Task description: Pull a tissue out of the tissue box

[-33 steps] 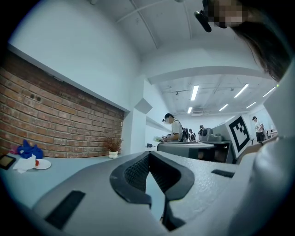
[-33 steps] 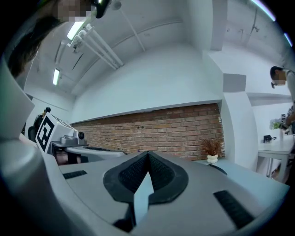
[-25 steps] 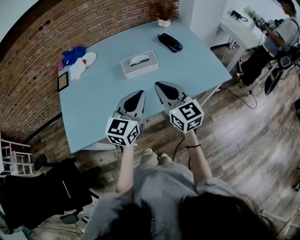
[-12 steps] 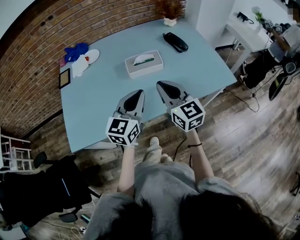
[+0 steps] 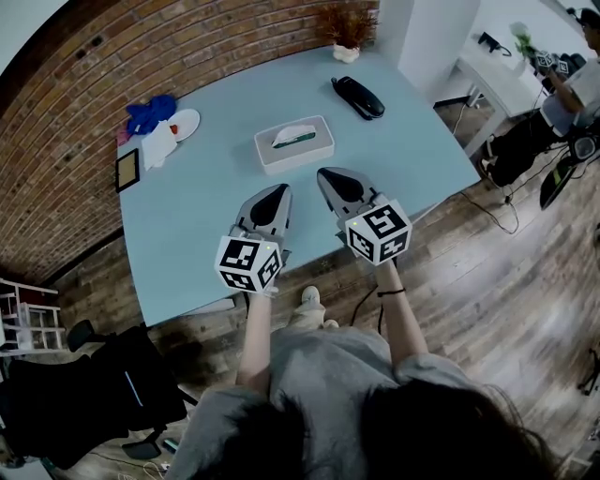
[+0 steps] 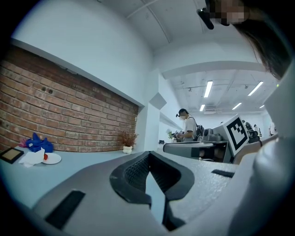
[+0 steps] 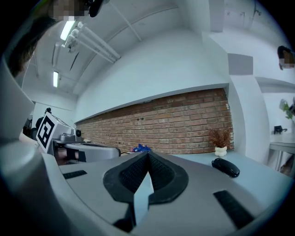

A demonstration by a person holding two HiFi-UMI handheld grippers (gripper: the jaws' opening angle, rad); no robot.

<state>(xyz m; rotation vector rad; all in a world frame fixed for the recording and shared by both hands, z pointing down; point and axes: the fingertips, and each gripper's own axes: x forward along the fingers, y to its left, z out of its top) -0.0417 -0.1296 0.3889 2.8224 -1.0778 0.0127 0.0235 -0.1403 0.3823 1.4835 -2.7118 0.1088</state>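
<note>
A white tissue box (image 5: 294,145) lies flat on the light blue table (image 5: 197,216), with a tissue (image 5: 287,134) poking up from its slot. My left gripper (image 5: 277,191) hovers over the table's near part, just short of the box and slightly to its left; its jaws are shut and empty. My right gripper (image 5: 327,174) hangs beside it to the right, close to the box's near right corner, also shut with nothing held. In both gripper views the jaws (image 6: 148,154) (image 7: 148,154) point level across the table and hide the box.
A black case (image 5: 357,97) and a potted plant (image 5: 347,26) sit at the table's far right. A blue cloth (image 5: 150,111), white plate (image 5: 183,122) and small frame (image 5: 126,170) are far left. A black chair (image 5: 84,394) stands lower left. A person (image 5: 574,80) works at a white desk, upper right.
Both grippers have advanced together over the table's near edge toward the tissue box, sinking a little. Both stay shut.
</note>
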